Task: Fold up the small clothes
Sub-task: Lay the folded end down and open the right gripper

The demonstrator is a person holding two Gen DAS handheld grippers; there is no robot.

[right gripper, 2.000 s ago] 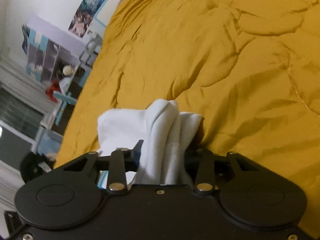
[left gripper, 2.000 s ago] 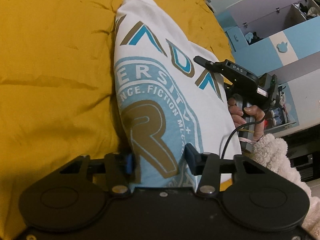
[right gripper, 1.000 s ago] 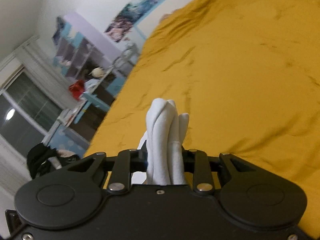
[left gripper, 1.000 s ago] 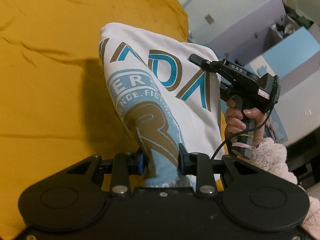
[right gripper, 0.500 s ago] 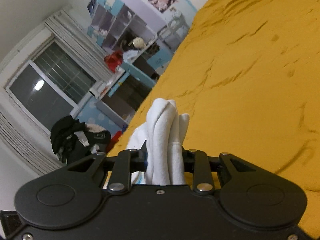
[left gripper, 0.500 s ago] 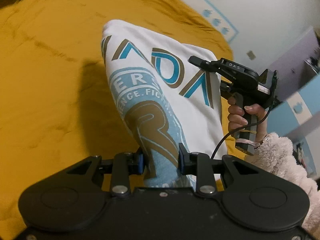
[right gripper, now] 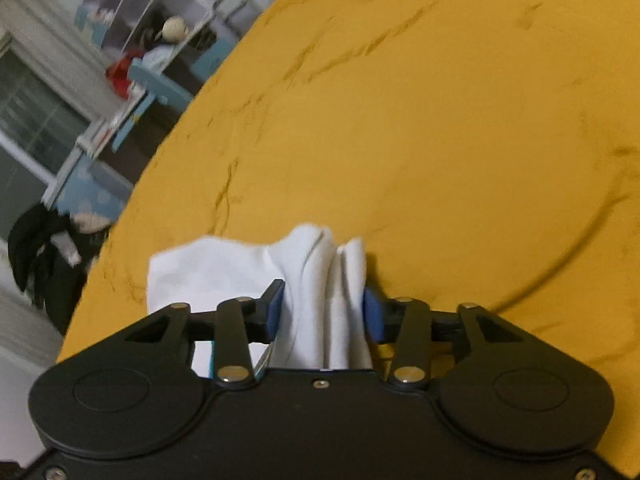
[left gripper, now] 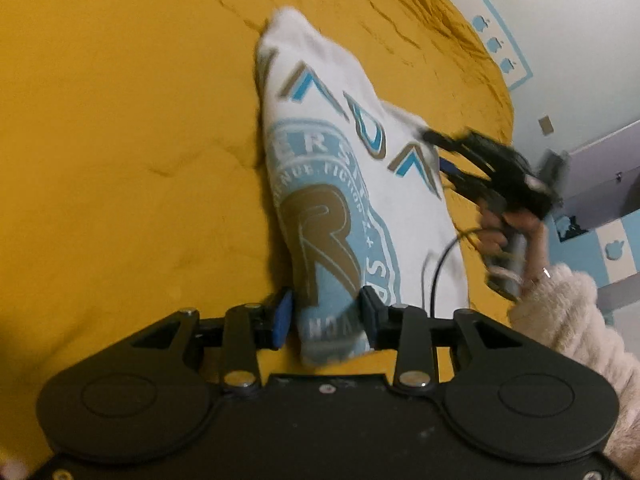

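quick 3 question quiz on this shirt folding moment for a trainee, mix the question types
1. True or false: the bedspread under the white printed shirt is blue.
2. The big gold letter on the shirt is: A) R B) K C) M
3. What sits between the jaws of the left gripper?

Key: 1. False, it is yellow. 2. A. 3. The shirt's lower end; those jaws have just been opening, and a gap shows beside one pad.
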